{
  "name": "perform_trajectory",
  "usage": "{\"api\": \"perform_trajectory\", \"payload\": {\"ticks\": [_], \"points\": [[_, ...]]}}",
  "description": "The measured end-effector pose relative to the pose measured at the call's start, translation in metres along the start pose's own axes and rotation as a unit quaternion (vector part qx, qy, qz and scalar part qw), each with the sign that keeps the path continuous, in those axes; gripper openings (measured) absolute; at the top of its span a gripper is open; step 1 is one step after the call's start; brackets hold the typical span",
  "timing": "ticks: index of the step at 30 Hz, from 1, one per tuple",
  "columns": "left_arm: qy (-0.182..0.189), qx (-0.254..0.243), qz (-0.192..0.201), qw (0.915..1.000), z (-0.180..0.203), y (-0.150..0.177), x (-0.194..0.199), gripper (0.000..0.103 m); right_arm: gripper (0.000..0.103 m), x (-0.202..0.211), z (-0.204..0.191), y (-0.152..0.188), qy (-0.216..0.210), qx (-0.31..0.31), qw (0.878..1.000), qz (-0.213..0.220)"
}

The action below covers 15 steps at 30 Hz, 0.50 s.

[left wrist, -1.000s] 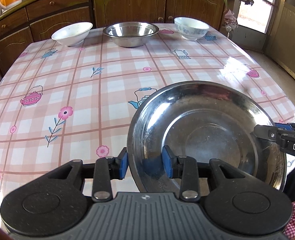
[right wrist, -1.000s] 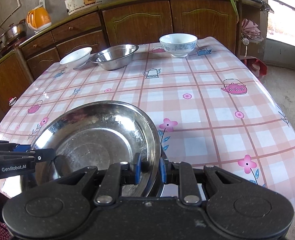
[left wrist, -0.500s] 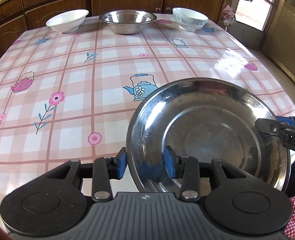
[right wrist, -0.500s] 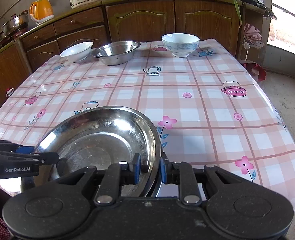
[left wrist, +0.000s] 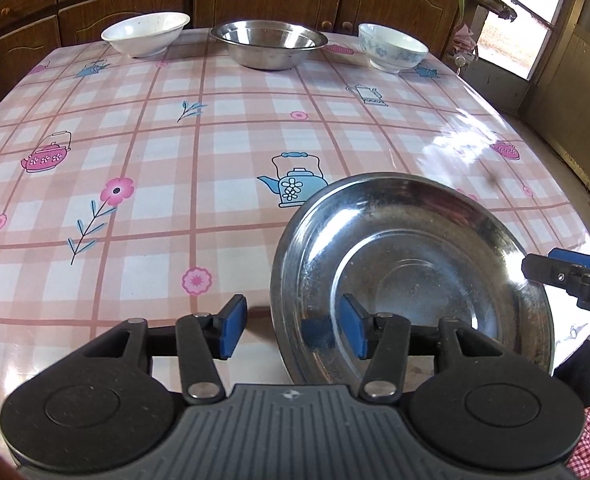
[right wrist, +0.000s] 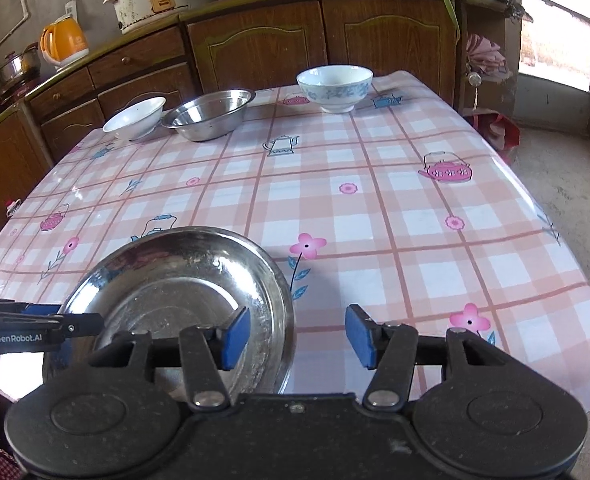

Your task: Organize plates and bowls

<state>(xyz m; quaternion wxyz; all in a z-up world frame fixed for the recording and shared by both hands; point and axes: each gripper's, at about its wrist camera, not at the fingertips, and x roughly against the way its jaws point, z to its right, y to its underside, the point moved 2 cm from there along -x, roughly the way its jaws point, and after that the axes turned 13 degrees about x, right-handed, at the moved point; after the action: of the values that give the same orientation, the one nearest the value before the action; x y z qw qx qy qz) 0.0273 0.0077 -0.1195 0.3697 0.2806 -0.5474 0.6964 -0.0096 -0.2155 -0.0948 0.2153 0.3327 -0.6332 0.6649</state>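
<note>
Steel plate (left wrist: 411,264) sits flat on the tabletop (left wrist: 215,152) at its near edge, on the pink checked cloth. Left tongs (left wrist: 293,330) straddle the plate's left rim: one blue pad outside on the cloth, the other inside over the dish, neither pressing the rim. Jaws are opening, moderately wide. Right tongs (right wrist: 299,338) straddle the plate's right rim the same way: inner pad over the dish, outer pad above the cloth, clear gaps both sides. Jaws are opening, wide. So the rim is between both pairs but not gripped.

In the left wrist view the right tongs' tip shows just beside the plate's far right edge; in the right wrist view the left tongs' tip shows at the plate's left edge.

At the far end of the tabletop, three in a row: white bowl (left wrist: 145,34) left, steel bowl (left wrist: 269,44) middle, blue-patterned bowl (left wrist: 393,48) right, well apart from the plate. White and steel bowls nearly touch in the right view.
</note>
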Motion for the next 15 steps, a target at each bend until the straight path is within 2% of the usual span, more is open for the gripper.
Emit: {"api": "perform_trajectory", "payload": {"ticks": [5, 9, 11, 15], "points": [[0.01, -0.002, 0.002, 0.9999, 0.001, 0.0, -0.003, 0.05, 0.065, -0.011, 0.009, 0.012, -0.055, -0.056, 0.997, -0.026], [0.027, -0.013, 0.002, 0.9995, 0.004, 0.001, -0.004, 0.042, 0.062, -0.015, 0.011, 0.015, -0.074, -0.078, 0.994, -0.028], [0.024, -0.021, 0.005, 0.9995, 0.007, 0.003, -0.005, 0.041, 0.031, -0.017, 0.008, 0.015, -0.077, -0.076, 0.994, -0.029], [0.022, -0.02, 0.005, 0.9995, 0.005, 0.003, -0.004, 0.031, 0.024, -0.017, 0.003, 0.014, -0.05, -0.065, 0.996, -0.029]]}}
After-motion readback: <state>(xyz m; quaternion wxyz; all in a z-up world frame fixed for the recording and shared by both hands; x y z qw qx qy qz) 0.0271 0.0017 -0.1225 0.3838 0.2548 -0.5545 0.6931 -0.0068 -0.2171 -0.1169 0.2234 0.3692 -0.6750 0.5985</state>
